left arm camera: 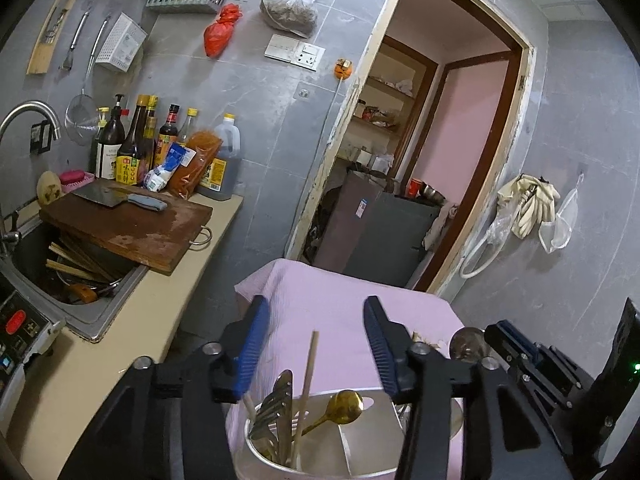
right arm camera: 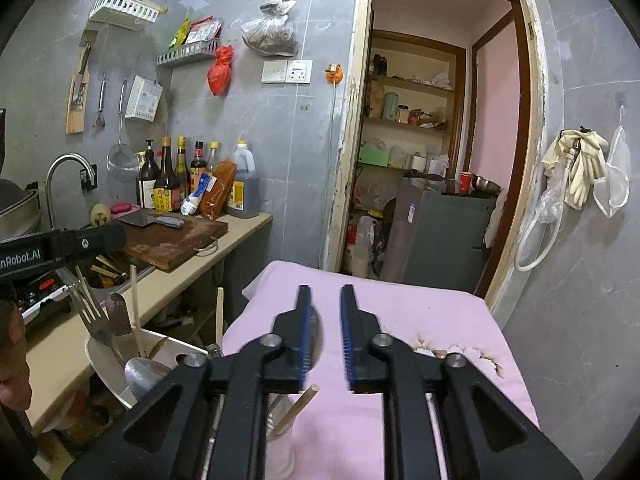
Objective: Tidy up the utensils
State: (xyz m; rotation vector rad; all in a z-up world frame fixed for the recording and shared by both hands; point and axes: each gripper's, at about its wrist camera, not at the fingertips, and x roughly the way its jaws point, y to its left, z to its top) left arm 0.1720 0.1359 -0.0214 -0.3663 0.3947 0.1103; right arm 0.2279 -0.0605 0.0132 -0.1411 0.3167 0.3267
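Observation:
A white utensil holder (left arm camera: 362, 436) stands on the pink-covered table (left arm camera: 320, 296), right under my left gripper (left arm camera: 316, 302). It holds a slotted spatula (left arm camera: 276, 400), a gold spoon (left arm camera: 346, 404) and a chopstick (left arm camera: 310, 376). The left gripper's blue pads stand wide apart and touch nothing; the chopstick rises between them. My right gripper (right arm camera: 326, 290) is open a little. A silver spoon (right arm camera: 317, 334), seen edge-on and blurred, lies against its left pad; the right pad is clear of it. The same holder (right arm camera: 102, 360) shows at the lower left there.
A counter (left arm camera: 168, 300) on the left carries a sink (left arm camera: 80, 280) full of chopsticks, a cutting board (left arm camera: 132, 232) with a cleaver, and bottles. A doorway (right arm camera: 440, 160) opens beyond the table. Gloves and bags hang on the right wall. A person's hand (right arm camera: 12, 360) is at the left edge.

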